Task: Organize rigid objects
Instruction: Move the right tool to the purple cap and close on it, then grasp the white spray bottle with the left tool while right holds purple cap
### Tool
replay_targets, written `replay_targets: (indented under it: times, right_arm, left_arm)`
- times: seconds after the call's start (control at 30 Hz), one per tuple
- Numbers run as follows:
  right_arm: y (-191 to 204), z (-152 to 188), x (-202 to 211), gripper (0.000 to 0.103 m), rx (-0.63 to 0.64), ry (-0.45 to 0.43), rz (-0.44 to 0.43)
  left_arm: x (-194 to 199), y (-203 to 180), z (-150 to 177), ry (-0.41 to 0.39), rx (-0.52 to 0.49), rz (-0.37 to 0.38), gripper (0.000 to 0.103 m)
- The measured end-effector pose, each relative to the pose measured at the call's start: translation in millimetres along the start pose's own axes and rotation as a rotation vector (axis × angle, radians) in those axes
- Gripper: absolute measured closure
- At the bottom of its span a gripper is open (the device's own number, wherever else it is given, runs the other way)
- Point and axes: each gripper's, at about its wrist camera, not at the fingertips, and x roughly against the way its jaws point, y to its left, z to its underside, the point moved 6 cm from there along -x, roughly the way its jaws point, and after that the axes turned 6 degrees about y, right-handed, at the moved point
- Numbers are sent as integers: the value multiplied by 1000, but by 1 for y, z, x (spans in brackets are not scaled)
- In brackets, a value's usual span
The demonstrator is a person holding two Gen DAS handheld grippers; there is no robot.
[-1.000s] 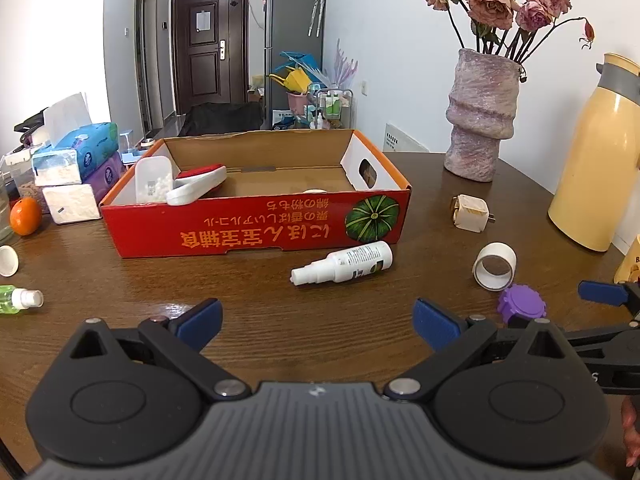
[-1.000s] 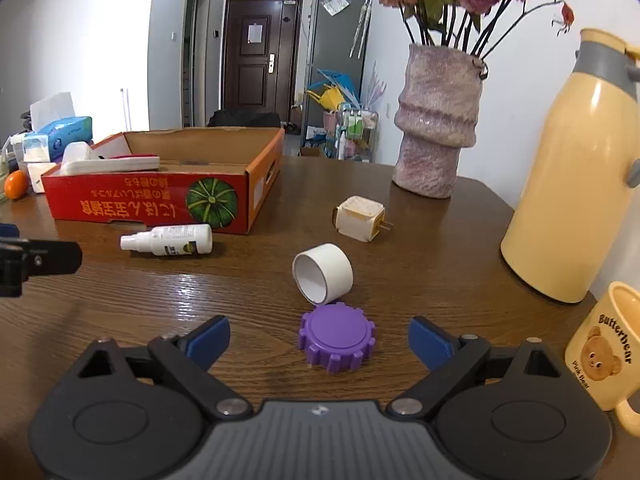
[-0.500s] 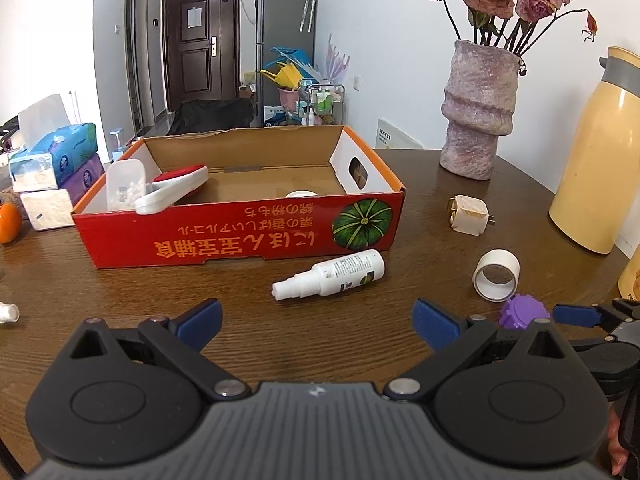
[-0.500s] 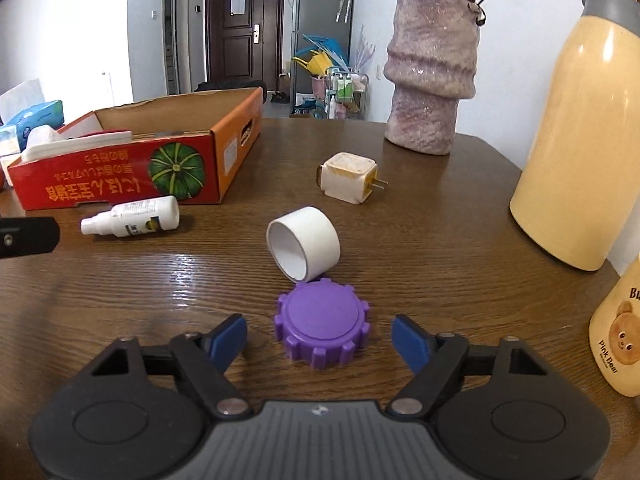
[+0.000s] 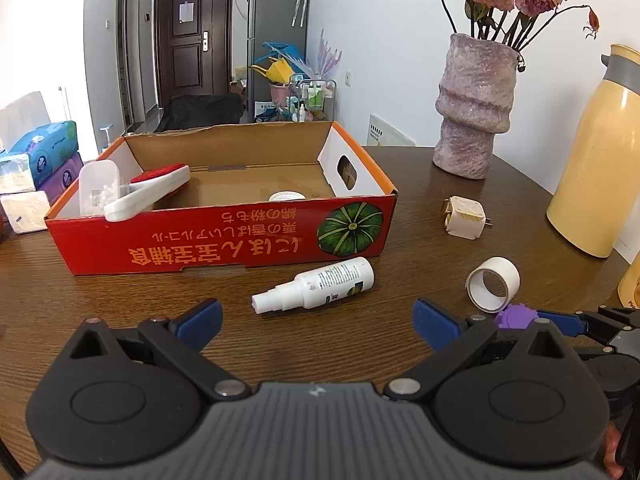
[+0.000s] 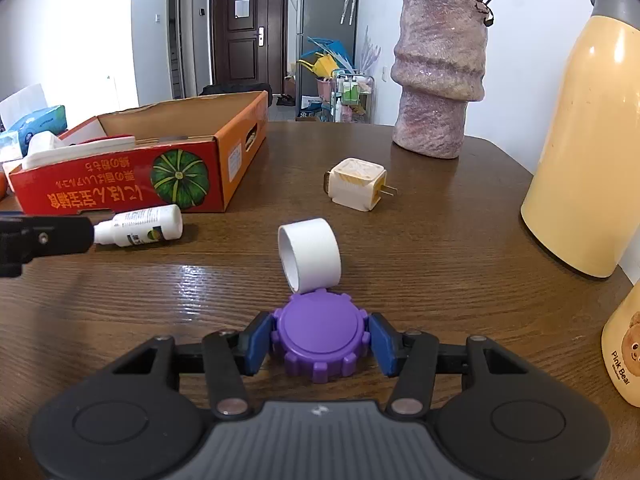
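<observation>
While a white brush and jar already lie in the red cardboard box (image 5: pixel 224 240), right gripper (image 6: pixel 320 340) is closing, pads touching the purple ridged plastic cap (image 6: pixel 318 334) on the table; left gripper (image 5: pixel 316 320) spread, empty; white spray bottle (image 5: pixel 316 286), white tape ring (image 5: pixel 494 284), cream plug adapter (image 5: pixel 464 222) remain out.

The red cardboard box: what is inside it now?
Inside the red cardboard box, at its left end, stand a translucent white container and a white brush with a red pad. A round white lid peeks over the front wall, which hides the floor behind it.
</observation>
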Motion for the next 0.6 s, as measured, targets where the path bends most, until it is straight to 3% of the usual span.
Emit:
replay_targets:
  times: [0.6]
  right_arm:
    - [-19,-8,13,52,-56,-62,13]
  left_arm:
    - [-32,-12,-10,51,19,-24,0]
